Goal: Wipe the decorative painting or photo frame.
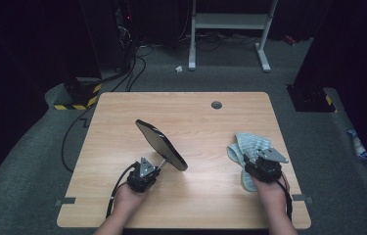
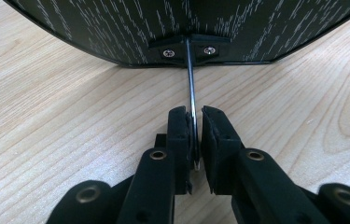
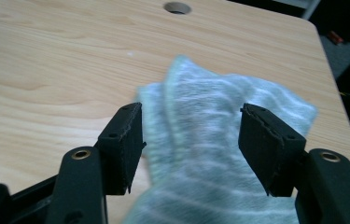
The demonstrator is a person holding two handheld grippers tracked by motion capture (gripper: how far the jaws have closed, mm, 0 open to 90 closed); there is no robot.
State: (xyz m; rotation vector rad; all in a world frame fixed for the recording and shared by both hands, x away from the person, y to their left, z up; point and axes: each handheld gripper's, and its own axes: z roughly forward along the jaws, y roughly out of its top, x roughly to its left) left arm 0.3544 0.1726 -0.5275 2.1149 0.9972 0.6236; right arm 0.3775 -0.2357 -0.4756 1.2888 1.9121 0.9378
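A black oval panel (image 1: 161, 144) leans tilted on the wooden table (image 1: 195, 196), its lower edge on the wood. Its back (image 2: 116, 32) has a thin metal rod (image 2: 191, 84) screwed to it. My left gripper (image 1: 155, 166) (image 2: 193, 116) has the rod between its jaws. The rod lies against one pad, with a slim gap to the other, so the jaws are slightly open. A pale blue striped cloth (image 1: 252, 142) (image 3: 200, 140) lies crumpled near the right edge. My right gripper (image 1: 254, 161) (image 3: 191, 116) is open just above it, a jaw on either side of a fold.
A round cable hole (image 1: 216, 105) (image 3: 177, 7) sits at the table's back. The table's right edge runs close beside the cloth. On the floor behind stand a white metal frame (image 1: 230, 22), a yellow-and-black striped block (image 1: 76, 95) and loose cables.
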